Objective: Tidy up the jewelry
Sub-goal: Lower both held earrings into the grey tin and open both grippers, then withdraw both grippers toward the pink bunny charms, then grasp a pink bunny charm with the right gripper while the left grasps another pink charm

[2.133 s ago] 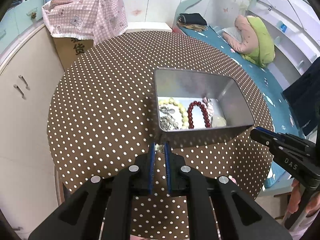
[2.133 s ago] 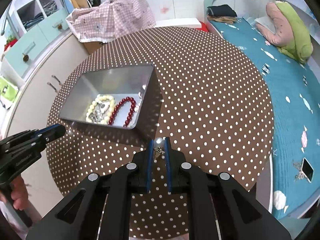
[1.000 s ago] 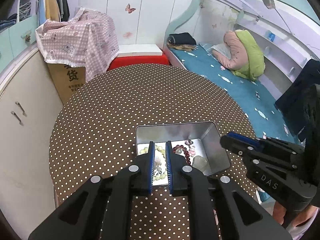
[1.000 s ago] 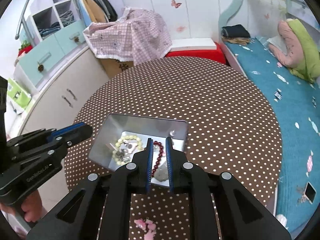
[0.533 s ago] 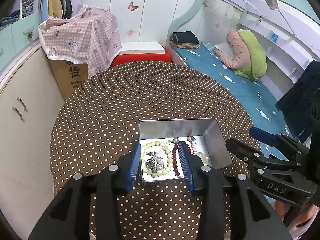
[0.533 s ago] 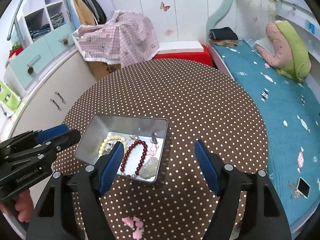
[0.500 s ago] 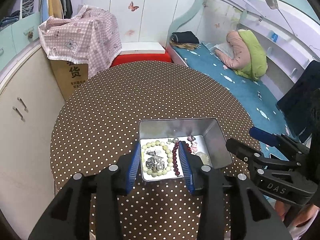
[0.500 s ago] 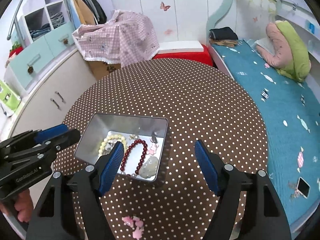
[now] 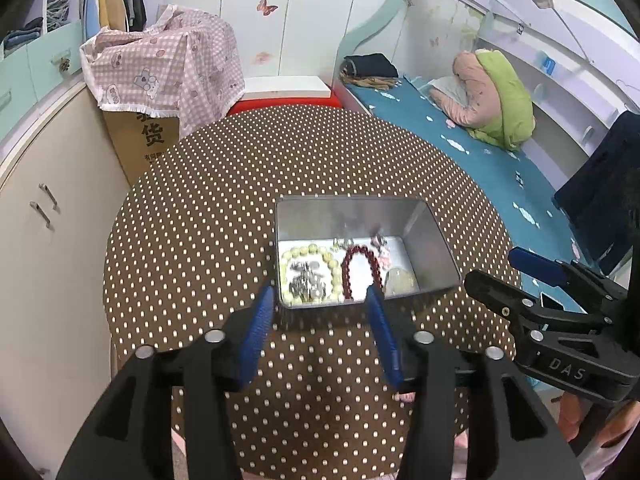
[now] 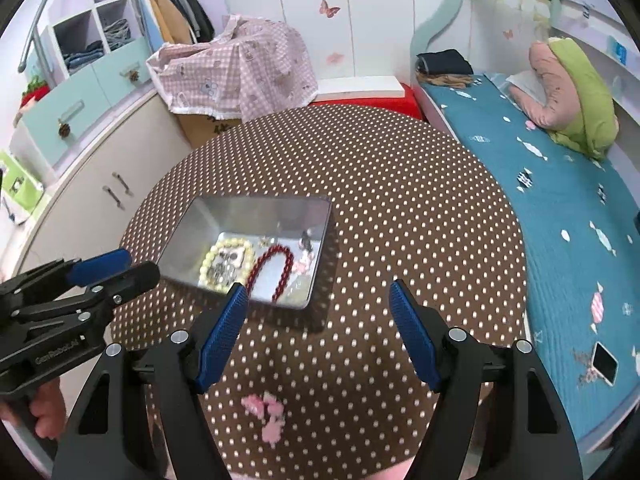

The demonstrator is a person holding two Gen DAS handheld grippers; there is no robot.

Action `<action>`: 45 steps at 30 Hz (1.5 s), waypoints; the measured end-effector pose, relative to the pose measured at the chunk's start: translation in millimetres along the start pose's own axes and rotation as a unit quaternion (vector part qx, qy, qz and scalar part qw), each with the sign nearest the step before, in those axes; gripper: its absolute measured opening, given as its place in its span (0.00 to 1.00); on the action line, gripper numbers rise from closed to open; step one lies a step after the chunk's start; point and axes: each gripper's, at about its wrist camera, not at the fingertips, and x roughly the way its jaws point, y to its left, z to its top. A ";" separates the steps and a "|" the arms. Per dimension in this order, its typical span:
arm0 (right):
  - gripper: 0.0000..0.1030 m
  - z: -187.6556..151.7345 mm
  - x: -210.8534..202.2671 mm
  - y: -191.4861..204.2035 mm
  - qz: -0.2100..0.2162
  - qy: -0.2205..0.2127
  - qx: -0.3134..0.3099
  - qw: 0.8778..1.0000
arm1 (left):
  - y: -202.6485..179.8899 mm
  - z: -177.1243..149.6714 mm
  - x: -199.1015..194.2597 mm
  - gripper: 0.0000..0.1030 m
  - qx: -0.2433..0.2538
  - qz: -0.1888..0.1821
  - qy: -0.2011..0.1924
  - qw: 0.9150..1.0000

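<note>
Hovering empty near the tin's (image 9: 434, 236) front rim, left hand-held gripper (image 9: 320, 300) opening, right (image 10: 318, 292) wide.

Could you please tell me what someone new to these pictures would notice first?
Probably the open metal tin near the middle of the brown polka-dot table, holding a dark red bead bracelet beside a pale green bead bracelet. Next, a small pink piece lying loose on the cloth, between the open right gripper fingers. The left gripper is empty, its jaws opening.
</note>
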 end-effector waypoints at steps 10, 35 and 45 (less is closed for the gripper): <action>0.69 -47.6 -2.6 1.1 -0.006 0.045 -0.008 0.999 | -13.3 -41.8 -0.3 0.46 0.009 -0.017 0.026 0.999; 0.22 -92.0 34.2 34.9 -0.027 0.118 -0.056 0.991 | -14.6 -83.6 13.3 0.61 0.021 -0.038 0.062 0.997; 0.16 -83.1 29.1 -10.5 -0.042 0.103 -0.004 0.994 | -50.3 -79.9 36.2 0.60 0.058 -0.057 0.092 0.992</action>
